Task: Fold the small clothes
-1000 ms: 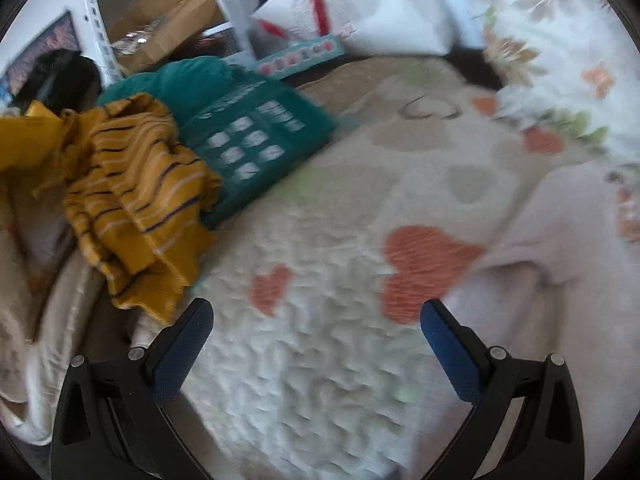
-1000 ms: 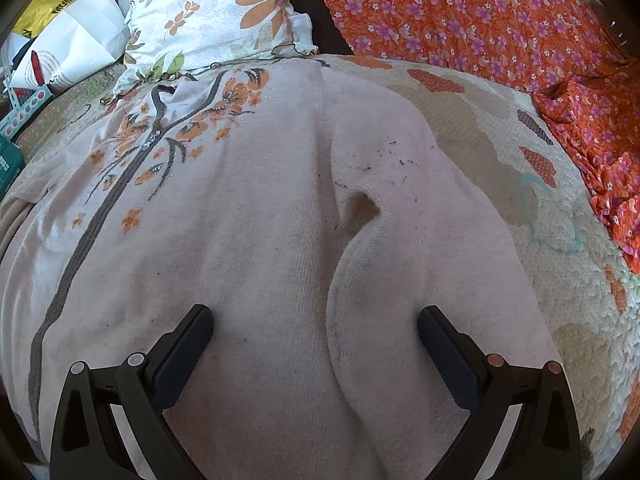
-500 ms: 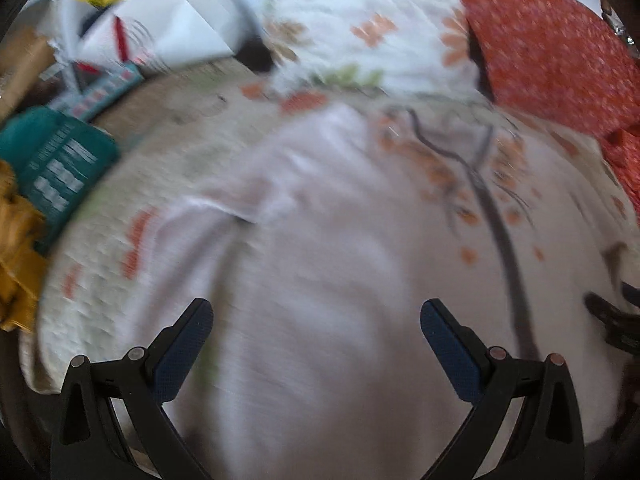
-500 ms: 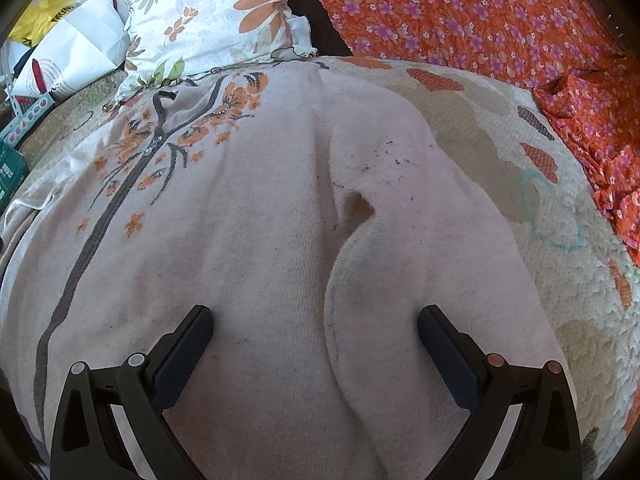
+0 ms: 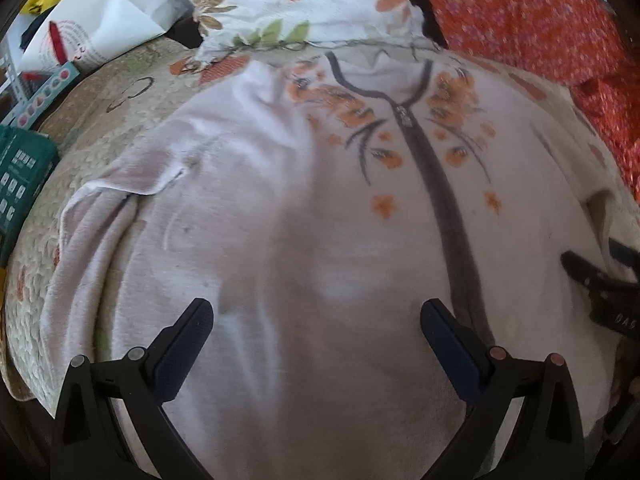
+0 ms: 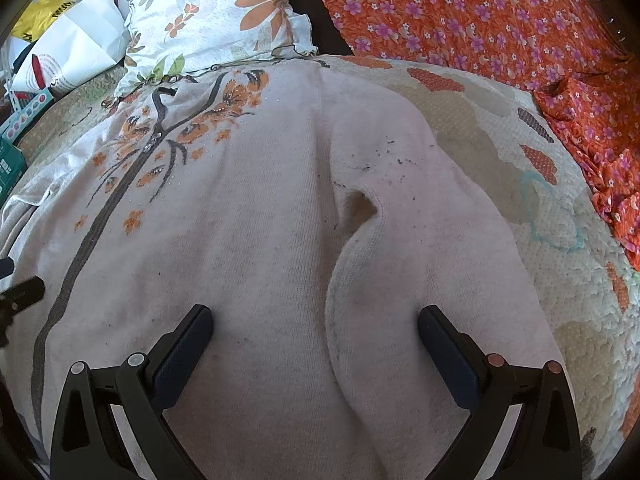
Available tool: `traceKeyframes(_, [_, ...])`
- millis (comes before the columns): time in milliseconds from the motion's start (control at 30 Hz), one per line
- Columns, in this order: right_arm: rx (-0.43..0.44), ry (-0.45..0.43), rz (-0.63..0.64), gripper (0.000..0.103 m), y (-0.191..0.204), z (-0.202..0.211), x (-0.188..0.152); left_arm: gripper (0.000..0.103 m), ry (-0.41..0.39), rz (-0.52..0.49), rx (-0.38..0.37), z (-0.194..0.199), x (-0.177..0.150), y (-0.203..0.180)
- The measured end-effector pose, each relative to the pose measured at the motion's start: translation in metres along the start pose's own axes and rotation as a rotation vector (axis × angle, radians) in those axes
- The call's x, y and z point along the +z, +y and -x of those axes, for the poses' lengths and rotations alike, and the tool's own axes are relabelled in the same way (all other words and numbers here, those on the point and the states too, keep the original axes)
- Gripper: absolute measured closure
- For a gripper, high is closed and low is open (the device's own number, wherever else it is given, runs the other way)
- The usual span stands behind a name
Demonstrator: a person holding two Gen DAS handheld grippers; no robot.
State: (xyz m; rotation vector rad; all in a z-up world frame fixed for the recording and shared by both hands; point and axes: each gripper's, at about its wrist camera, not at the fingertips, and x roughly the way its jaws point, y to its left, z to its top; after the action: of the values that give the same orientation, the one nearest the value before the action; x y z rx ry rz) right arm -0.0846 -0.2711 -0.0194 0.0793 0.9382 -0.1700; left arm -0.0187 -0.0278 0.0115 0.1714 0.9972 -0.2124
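- Left wrist view, far left: teal box [image 5: 22, 176] at the edge of the quilted bedspread [image 5: 100, 120]; white paper bag [image 5: 104, 20] behind it, floral pillow [image 5: 288, 4] further right, orange floral sheet [image 5: 540, 16] at far right.
- Pale pink cardigan [image 5: 300, 220] lies spread flat on the bedspread, zip line and orange flower print right of centre, one sleeve bunched at its left edge.
- Left gripper [image 5: 316, 332] hovers over the lower body of the cardigan, jaws wide apart, nothing between them.
- Right wrist view: same pillow [image 6: 208, 12] and sheet [image 6: 500, 20] at the top; bedspread [image 6: 540, 200] bare to the right of the garment.
- Right gripper [image 6: 316, 336] is also spread wide, empty, above the cardigan [image 6: 240, 240] where its right sleeve [image 6: 420, 240] folds in.
- Versus 1.0 s ago: left camera has swung from the yellow striped clothes and teal box onto the cardigan; right view is nearly unchanged.
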Motion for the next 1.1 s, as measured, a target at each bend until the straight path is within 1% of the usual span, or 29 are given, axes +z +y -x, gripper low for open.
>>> traceKeyframes(67, [0.000, 0.001, 0.000, 0.000, 0.0000, -0.0001, 0.0002, 0.000, 0.011, -0.002, 0.000, -0.0057, 0.0000, -0.0033])
traceKeyframes(367, [-0.006, 0.000, 0.004, 0.000, -0.0005, -0.0002, 0.0004, 0.000, 0.009, 0.006, -0.015, -0.0091, -0.0021, -0.0018])
traceKeyframes(1100, [-0.002, 0.003, 0.000, 0.000, -0.0006, -0.0003, 0.0006, 0.000, -0.021, 0.007, -0.021, -0.0109, -0.0058, -0.0012])
